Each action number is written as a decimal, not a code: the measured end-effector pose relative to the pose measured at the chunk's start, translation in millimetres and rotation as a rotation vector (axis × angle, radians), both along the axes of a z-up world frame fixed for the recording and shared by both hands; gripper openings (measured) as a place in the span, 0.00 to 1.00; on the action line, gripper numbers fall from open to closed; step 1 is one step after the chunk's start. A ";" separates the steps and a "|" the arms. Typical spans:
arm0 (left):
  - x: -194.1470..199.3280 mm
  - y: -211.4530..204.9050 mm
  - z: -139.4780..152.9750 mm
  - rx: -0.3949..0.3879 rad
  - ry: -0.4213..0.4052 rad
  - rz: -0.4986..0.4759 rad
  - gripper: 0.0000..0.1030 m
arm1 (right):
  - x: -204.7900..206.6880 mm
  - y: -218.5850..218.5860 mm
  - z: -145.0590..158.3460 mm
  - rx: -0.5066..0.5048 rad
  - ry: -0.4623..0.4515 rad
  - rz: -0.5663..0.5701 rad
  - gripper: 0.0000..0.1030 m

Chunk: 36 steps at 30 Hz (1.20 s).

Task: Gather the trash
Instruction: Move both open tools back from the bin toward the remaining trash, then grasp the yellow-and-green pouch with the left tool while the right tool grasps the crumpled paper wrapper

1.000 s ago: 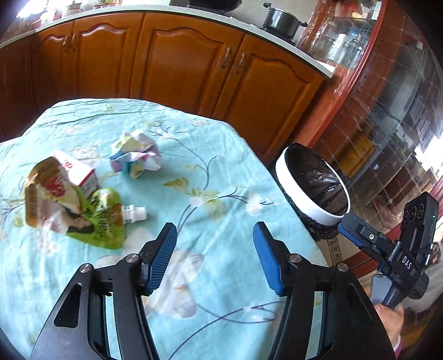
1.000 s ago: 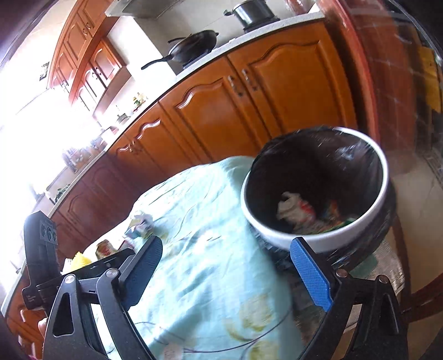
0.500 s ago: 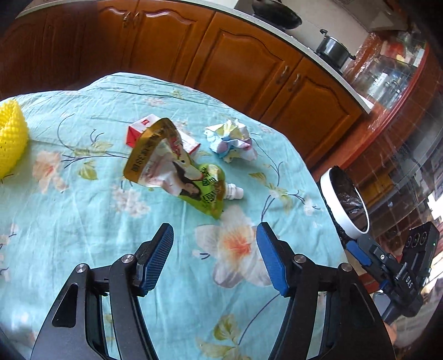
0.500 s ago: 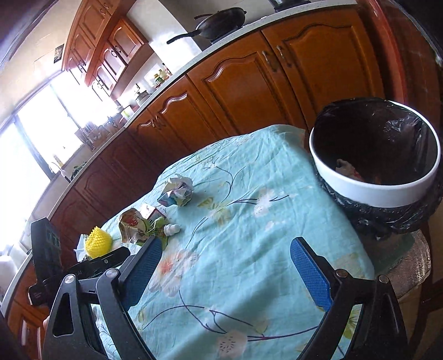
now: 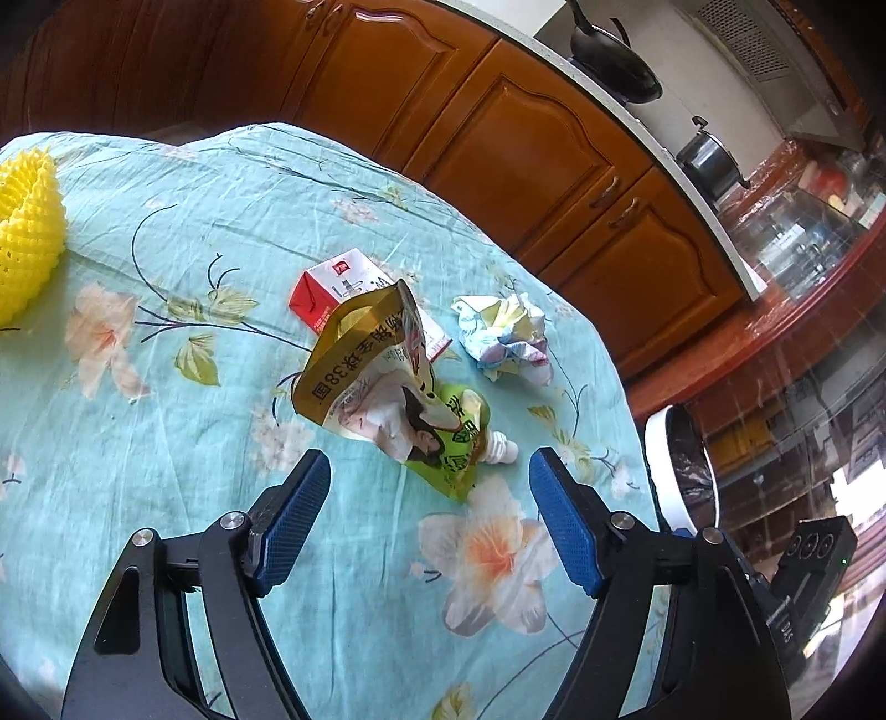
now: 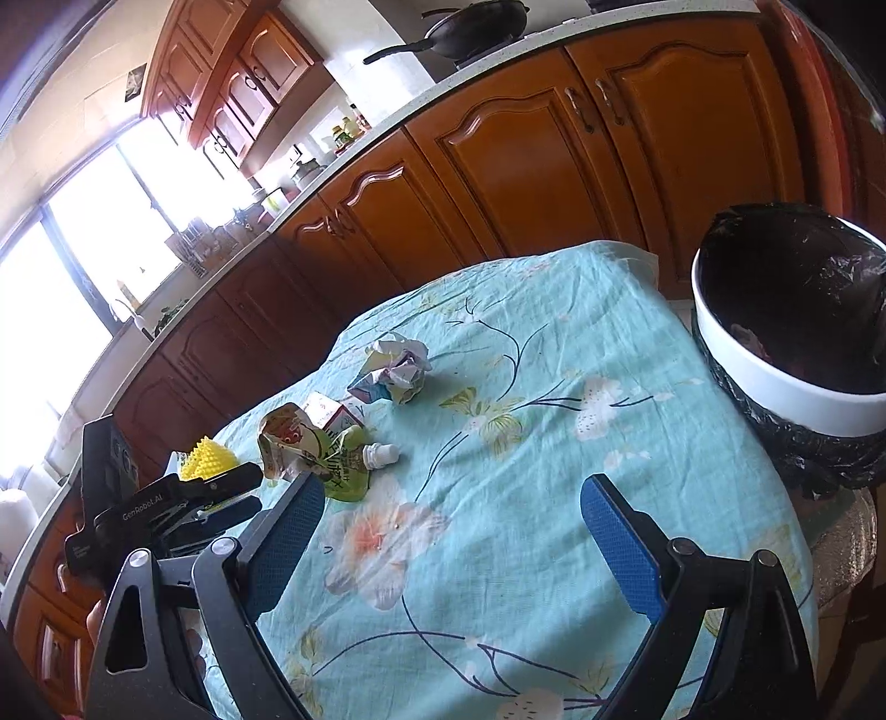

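Note:
A green and gold spouted drink pouch lies on the floral tablecloth, just ahead of my open, empty left gripper. Behind it lies a red and white carton, and to its right a crumpled paper ball. The pouch, carton and paper ball also show in the right wrist view. My right gripper is open and empty over the cloth, nearer the white bin with a black liner, which holds some trash.
A yellow spiky foam net sits at the table's left. The bin stands off the table's right edge. Wooden kitchen cabinets run behind the table, with a wok on the counter.
My left gripper has swung left and closer to the pouch, which now lies between its fingertips' line. My right gripper has pulled back from over the bin to above the table.

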State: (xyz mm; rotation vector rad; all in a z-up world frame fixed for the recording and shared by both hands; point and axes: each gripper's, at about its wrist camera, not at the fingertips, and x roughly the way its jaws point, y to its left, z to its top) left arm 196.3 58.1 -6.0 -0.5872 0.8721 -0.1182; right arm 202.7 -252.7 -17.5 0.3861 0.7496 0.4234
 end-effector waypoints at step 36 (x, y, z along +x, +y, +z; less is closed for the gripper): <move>29.6 9.4 -14.9 0.008 0.018 -0.073 0.31 | 138.9 109.0 -35.7 -0.050 0.095 0.172 0.22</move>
